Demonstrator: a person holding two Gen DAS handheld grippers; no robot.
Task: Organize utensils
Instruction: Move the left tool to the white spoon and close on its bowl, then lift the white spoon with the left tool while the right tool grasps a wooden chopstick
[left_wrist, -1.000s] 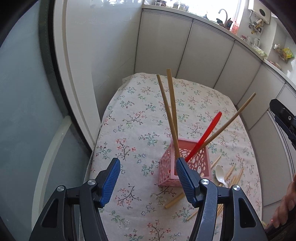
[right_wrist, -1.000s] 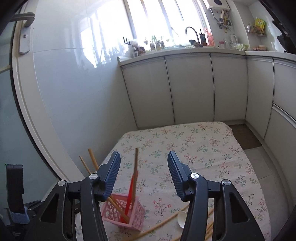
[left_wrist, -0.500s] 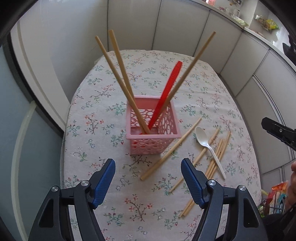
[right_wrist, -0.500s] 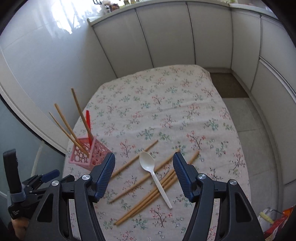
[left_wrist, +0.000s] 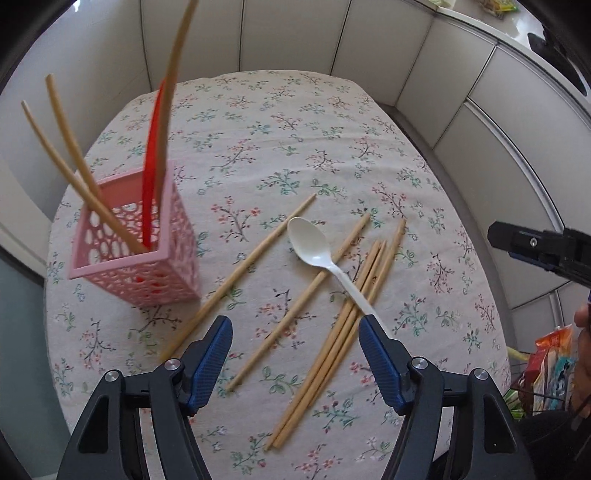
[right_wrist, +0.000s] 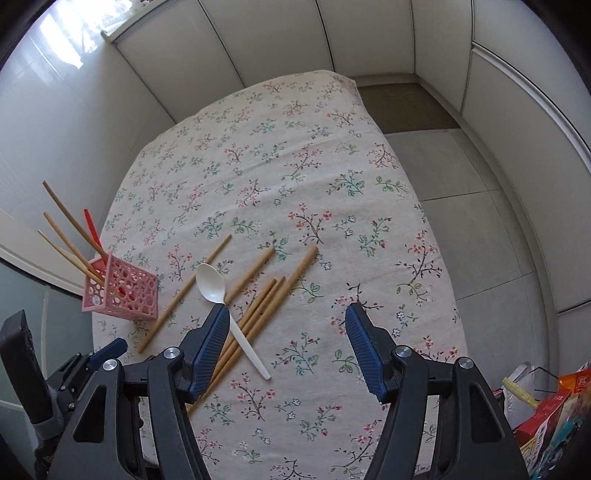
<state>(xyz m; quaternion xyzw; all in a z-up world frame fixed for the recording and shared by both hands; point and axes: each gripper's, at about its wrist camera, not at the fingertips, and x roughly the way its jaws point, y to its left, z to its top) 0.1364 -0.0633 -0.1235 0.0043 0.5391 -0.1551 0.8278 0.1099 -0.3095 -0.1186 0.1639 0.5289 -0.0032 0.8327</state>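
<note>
A pink perforated basket stands at the left of the floral tablecloth. It holds a red utensil and three wooden chopsticks. Right of the basket, several loose chopsticks lie on the cloth, and a white plastic spoon rests across them. My left gripper hovers above these chopsticks; its jaws are closing with nothing pressed between the pads. My right gripper hangs open above the cloth, right of the spoon and the chopsticks, with the basket far to its left.
White cabinet doors curve around the far and right sides of the table. Grey floor tiles lie past the right edge. Colourful food packets sit low at the right. A glass panel runs along the left.
Both grippers have come down and tilted toward the table. The left one has shifted right, from the basket to over the loose chopsticks. The spoon and chopsticks lie where they were.
</note>
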